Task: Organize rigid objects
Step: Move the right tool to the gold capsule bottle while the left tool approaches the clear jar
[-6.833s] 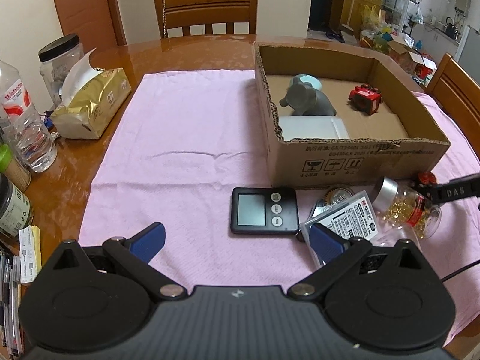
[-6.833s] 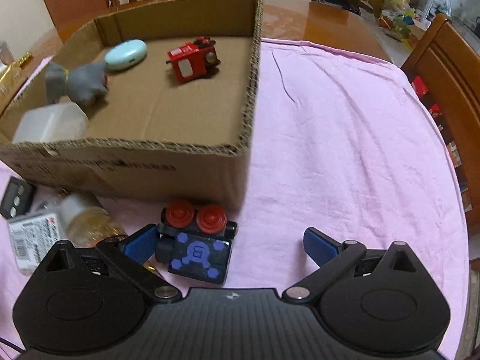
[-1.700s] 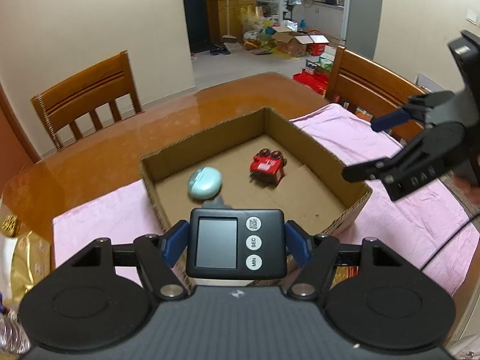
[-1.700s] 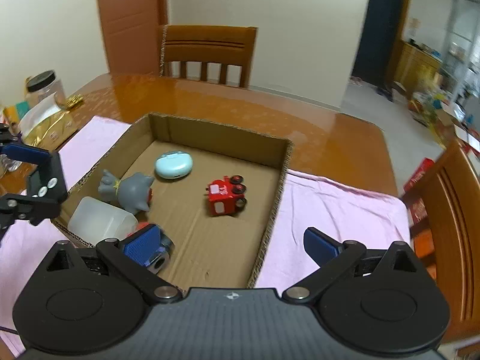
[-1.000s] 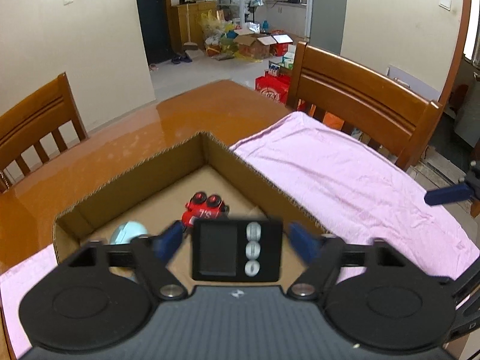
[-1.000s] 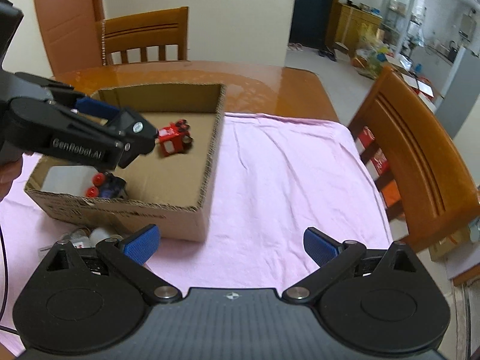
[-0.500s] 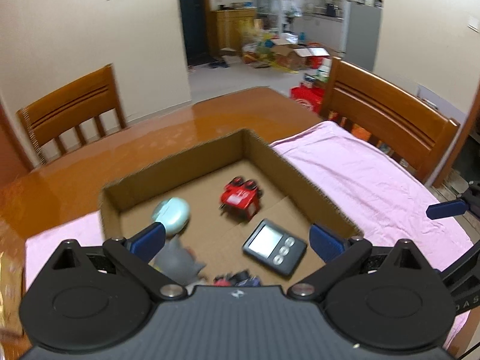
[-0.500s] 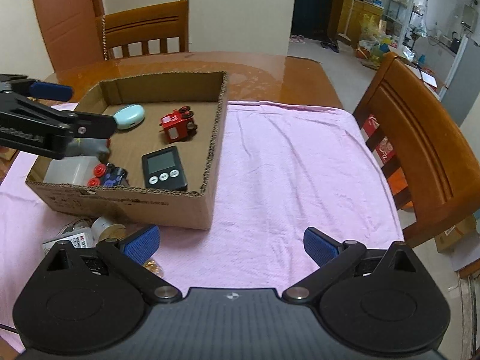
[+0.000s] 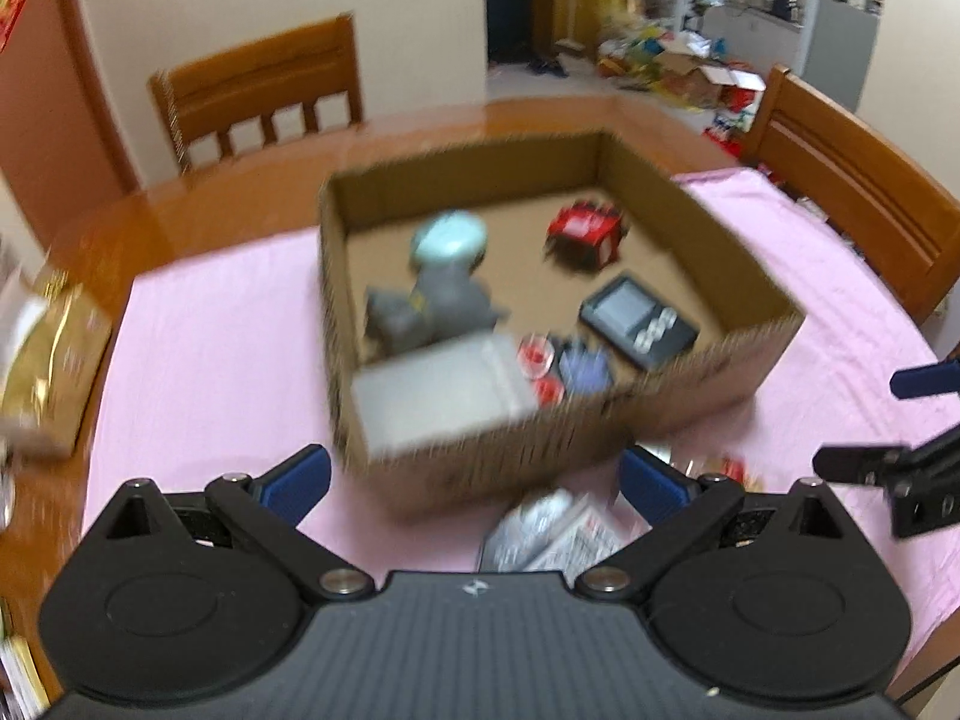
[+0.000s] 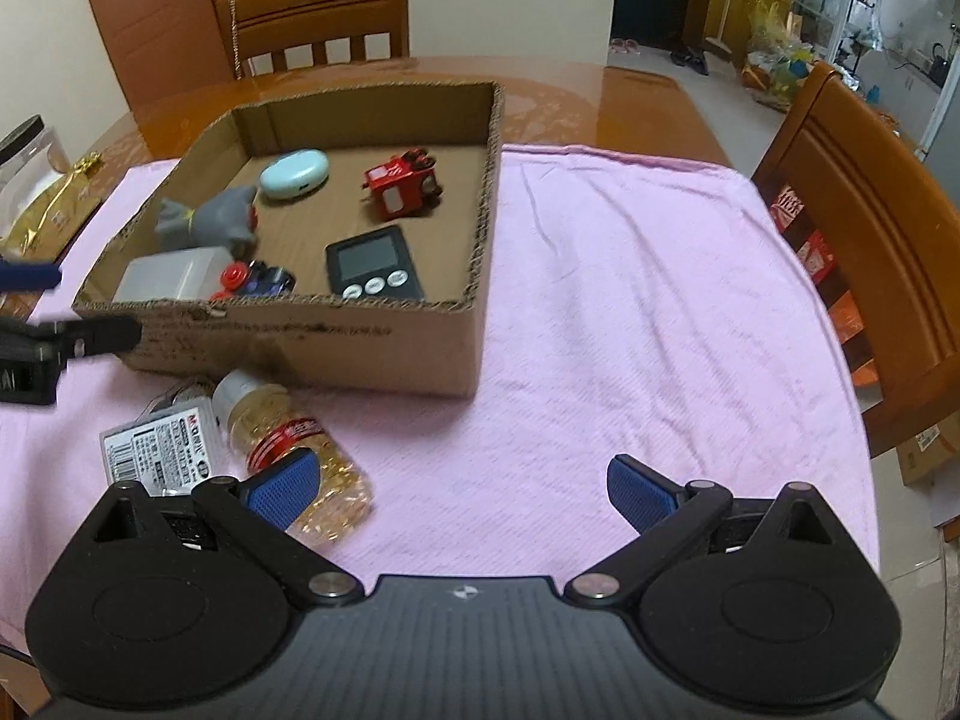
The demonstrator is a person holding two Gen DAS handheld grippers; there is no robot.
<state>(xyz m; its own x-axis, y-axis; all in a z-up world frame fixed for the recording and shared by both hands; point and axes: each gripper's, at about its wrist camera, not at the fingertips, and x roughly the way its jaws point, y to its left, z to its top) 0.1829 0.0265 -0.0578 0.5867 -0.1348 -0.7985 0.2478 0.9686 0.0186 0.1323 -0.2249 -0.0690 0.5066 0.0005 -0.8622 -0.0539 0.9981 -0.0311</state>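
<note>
Cardboard box (image 10: 372,330) sat on the pink cloth (image 10: 630,300), open at the top. Inside it: black timer (image 10: 373,270) flat on the floor near the front wall, display up; red toy car (image 10: 401,183) behind it toward the back; pale blue oval case (image 10: 294,173) at the back left; grey animal figure (image 10: 210,217) in front of that case; translucent white container (image 10: 171,276) in the front left corner, with a small blue toy on red wheels (image 10: 255,279) just beside it.

Outside the box, on the cloth against its front wall: clear bottle (image 10: 294,444) with gold contents, lying on its side, and a flat labelled packet (image 10: 159,450) touching it on the left.

Left gripper (image 9: 474,474) hung above the near wall of the box, jaws spread wide, nothing between them; that view was blurred. Right gripper (image 10: 459,486) hung over the cloth in front of the box, jaws likewise wide apart and empty, its left finger (image 10: 282,483) overlapping the bottle in view; contact could not be told.

Wooden table (image 10: 630,96) under the cloth; wooden chairs (image 10: 324,18) around it.
</note>
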